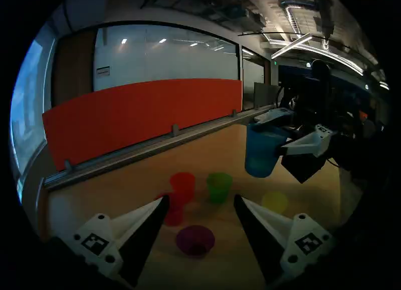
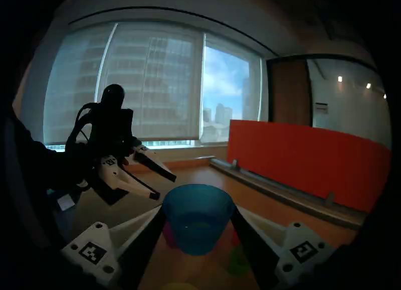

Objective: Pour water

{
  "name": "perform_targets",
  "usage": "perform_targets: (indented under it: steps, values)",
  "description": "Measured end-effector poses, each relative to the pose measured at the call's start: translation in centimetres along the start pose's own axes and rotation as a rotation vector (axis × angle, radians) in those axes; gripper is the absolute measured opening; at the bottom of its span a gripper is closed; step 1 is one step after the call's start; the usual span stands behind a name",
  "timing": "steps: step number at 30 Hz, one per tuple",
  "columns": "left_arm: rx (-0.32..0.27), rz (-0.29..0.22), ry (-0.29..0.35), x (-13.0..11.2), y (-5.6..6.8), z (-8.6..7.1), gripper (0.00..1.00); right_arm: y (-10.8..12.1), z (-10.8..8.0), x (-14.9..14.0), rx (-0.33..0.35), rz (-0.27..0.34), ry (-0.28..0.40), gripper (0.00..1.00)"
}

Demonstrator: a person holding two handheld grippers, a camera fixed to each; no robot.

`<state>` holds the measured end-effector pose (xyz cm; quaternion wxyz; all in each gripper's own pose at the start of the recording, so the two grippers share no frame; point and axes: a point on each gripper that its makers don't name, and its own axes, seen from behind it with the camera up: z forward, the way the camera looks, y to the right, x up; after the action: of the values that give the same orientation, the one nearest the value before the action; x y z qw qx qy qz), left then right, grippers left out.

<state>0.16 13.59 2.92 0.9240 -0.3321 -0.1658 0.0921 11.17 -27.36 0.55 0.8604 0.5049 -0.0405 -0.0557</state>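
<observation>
Jaws of the right gripper [image 2: 197,210] clamp a blue cup [image 2: 198,232] at lower centre. Left gripper [image 1: 200,198] gapes wide, empty, above a purple cup [image 1: 195,240]; a square coded marker [image 1: 95,243] sits on its finger.

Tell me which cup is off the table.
The blue cup, held up between the right tongs; the red, green and purple cups stand on the table.

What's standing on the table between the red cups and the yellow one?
A green cup stands between the red cups and the yellow cup, set slightly farther back, as the left gripper view shows.
</observation>
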Motion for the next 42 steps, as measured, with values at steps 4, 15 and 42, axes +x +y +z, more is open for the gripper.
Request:
perform_targets:
  steps: [4,15,42]
  values:
    - [-0.006,-0.001,0.002,0.1,0.2,0.1,0.96,0.1,-0.4,0.8,-0.005,0.001,0.035,0.91]
    - [-0.015,0.002,0.005,0.4,0.5,0.2,0.96,0.3,-0.9,2.2,-0.001,-0.004,0.077,0.92]
    - [-0.041,0.007,-0.019,-0.1,0.9,2.7,0.96,2.4,-3.9,1.9,-0.103,-0.014,-0.013,0.92]
